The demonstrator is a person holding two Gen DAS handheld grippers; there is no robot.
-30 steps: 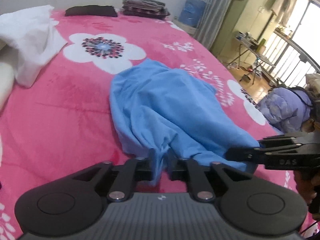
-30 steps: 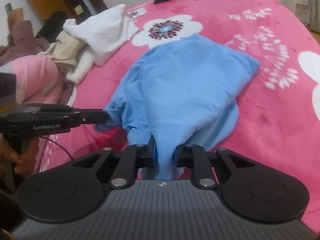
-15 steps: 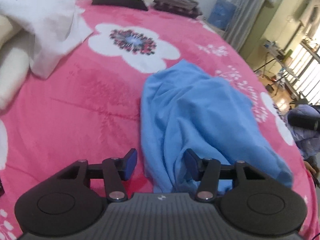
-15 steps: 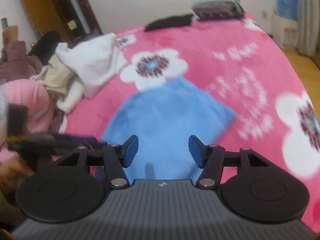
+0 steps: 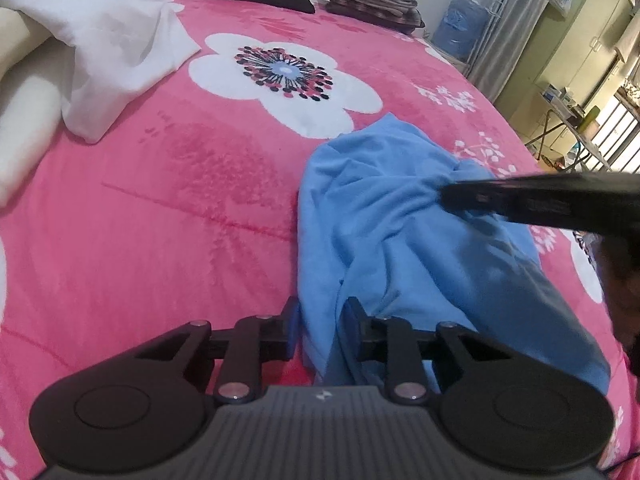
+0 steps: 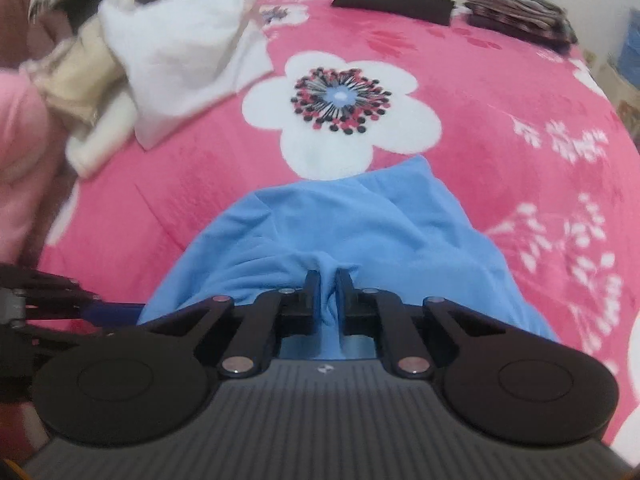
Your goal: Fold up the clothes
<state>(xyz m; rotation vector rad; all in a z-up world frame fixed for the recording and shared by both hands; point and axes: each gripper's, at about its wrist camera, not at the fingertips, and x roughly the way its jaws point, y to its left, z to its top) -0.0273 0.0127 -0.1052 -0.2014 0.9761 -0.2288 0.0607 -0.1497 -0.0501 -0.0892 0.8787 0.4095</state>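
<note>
No text, number or brand can be read in either view. A small pale emblem is seen on each gripper's ribbed grey body (image 5: pixel 321 394), and faint lettering lies along the right gripper's dark arm (image 5: pixel 532 204), too blurred to be read.

Soft, even indoor light with bright daylight glaring from the windows (image 5: pixel 624 136) far right of the claw; edges bow strongly; the right view is blurred throughout.
</note>
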